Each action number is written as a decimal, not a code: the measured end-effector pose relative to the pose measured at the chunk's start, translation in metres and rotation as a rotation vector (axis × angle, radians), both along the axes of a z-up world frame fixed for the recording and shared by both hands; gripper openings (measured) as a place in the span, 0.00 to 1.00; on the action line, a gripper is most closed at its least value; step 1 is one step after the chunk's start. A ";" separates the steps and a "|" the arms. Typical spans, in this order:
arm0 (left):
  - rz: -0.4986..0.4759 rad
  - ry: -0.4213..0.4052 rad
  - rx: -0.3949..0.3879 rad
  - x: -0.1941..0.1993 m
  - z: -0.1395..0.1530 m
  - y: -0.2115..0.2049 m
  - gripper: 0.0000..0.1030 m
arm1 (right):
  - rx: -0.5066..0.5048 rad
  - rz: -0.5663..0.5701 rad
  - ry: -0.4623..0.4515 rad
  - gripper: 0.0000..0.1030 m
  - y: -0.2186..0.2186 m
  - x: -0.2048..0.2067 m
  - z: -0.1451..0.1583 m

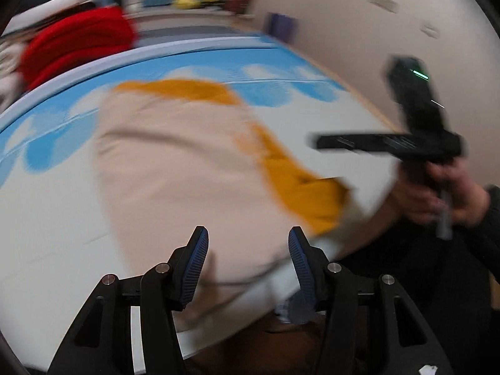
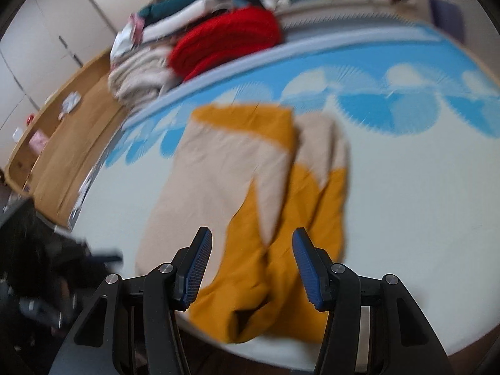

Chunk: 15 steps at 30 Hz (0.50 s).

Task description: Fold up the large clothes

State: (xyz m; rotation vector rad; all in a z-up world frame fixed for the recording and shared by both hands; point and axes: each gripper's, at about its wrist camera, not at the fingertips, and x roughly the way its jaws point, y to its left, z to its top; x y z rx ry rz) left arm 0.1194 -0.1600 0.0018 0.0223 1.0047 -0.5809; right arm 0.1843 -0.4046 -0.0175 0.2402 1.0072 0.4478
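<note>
A beige and mustard-yellow garment [image 1: 187, 168] lies partly folded on the bed, and it also shows in the right wrist view [image 2: 243, 181] with its yellow sleeves near the front edge. My left gripper [image 1: 248, 237] is open and empty above the garment's near beige edge. My right gripper [image 2: 251, 240] is open and empty above the yellow sleeves. The right gripper also shows in the left wrist view [image 1: 415, 125], held in a hand at the right. Both views are motion-blurred.
The bed sheet [image 2: 406, 187] is white with blue cloud shapes. A red garment [image 2: 231, 37] and a pile of other clothes [image 2: 140, 75] lie at the bed's far side. A wooden bench [image 2: 62, 143] stands at the left. A wall [image 1: 343, 31] is at the right.
</note>
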 end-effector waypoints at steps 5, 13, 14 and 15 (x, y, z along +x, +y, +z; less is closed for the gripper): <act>0.201 0.086 0.100 0.011 -0.041 0.025 0.46 | -0.111 0.081 0.081 0.53 0.032 -0.014 -0.031; 0.215 0.088 0.174 0.009 -0.052 0.023 0.46 | -0.226 0.011 0.161 0.50 0.041 -0.026 -0.062; 0.214 0.089 0.178 0.009 -0.054 0.023 0.46 | -0.231 -0.002 0.164 0.45 0.039 -0.024 -0.062; 0.213 0.090 0.179 0.008 -0.055 0.023 0.46 | -0.238 -0.013 0.163 0.43 0.039 -0.025 -0.063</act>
